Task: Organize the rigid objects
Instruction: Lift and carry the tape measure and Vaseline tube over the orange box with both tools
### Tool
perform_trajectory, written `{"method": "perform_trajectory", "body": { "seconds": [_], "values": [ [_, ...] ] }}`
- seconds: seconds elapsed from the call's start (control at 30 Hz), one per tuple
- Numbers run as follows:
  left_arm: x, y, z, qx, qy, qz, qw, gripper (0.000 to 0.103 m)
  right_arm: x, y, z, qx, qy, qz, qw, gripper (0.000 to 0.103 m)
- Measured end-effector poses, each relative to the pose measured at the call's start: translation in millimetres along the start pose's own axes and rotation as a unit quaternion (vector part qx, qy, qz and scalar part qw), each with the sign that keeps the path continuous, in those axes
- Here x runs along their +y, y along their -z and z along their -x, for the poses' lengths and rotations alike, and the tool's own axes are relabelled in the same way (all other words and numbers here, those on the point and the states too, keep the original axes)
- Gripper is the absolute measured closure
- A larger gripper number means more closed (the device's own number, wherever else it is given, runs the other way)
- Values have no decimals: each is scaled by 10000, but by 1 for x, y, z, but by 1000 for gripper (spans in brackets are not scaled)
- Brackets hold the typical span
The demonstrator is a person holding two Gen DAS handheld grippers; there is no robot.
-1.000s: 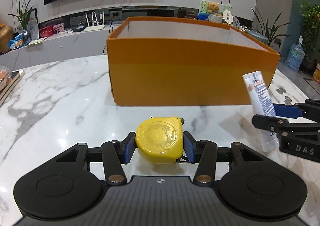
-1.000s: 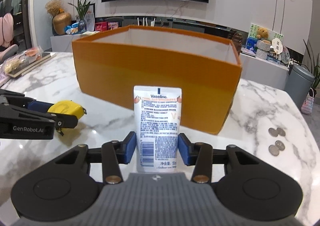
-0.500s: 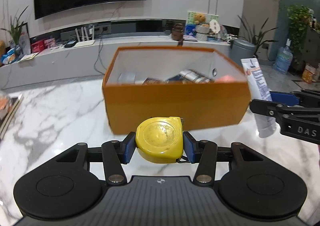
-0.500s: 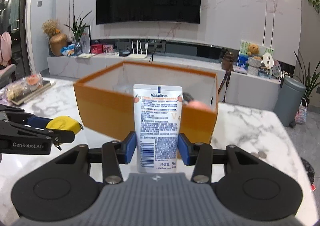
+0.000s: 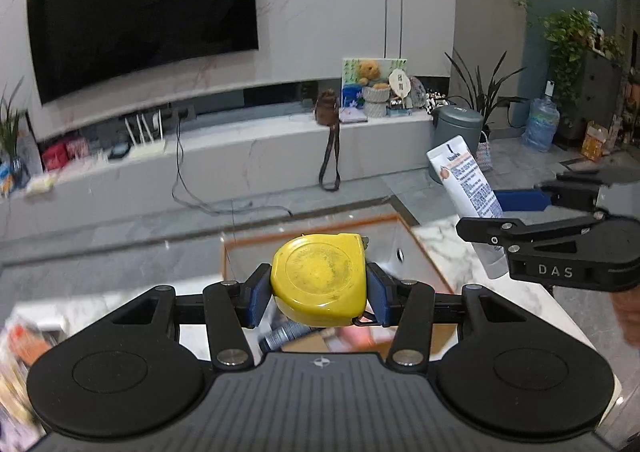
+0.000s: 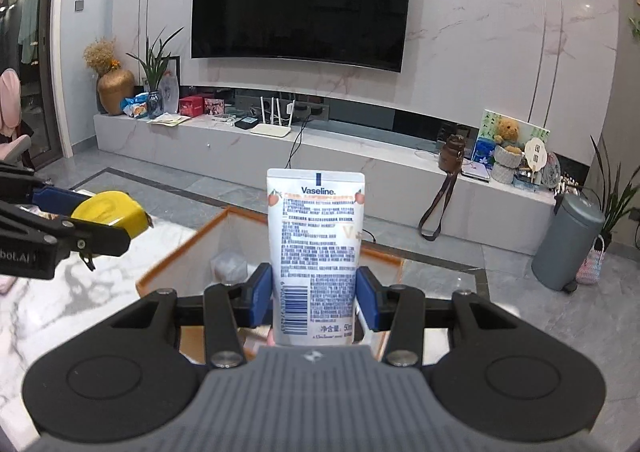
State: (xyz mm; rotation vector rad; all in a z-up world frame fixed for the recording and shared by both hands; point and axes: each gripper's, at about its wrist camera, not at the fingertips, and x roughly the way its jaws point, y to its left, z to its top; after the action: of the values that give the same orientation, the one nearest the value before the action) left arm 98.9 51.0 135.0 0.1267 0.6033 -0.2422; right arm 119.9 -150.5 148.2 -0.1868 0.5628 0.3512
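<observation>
Both grippers have risen since half a second ago and now hang over the open orange cardboard box, whose rim has dropped low in both views. Left gripper clamps a rounded, glossy yellow tape measure between its blue pads. Right gripper pinches a flat white Vaseline tube upright, crimped end up, above the marble table.

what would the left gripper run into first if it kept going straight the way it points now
Probably nothing close: the left gripper, shut on the yellow tape measure, points over the orange box toward floor and the TV console. Depth unclear.
</observation>
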Motion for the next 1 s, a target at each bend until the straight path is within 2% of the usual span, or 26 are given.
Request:
{"method": "perform_trajectory", "body": {
  "seconds": [0.2,0.37,0.6,1.0],
  "values": [
    [-4,-33,-8,-14,-131,-178,9998,46,-6,-51,1,271,-141,303,9991,58],
    [-6,-40,-26,201,-169,-263,9993,46,-8,-67,-16,505,-214,478,9973,58],
    [3,-30,-62,666,-94,-145,9976,46,-10,-59,-51,877,-272,447,9948,58],
    [29,9,-131,1436,-194,27,9894,46,-11,-25,-124,1615,-433,410,9851,58]
  ]
}}
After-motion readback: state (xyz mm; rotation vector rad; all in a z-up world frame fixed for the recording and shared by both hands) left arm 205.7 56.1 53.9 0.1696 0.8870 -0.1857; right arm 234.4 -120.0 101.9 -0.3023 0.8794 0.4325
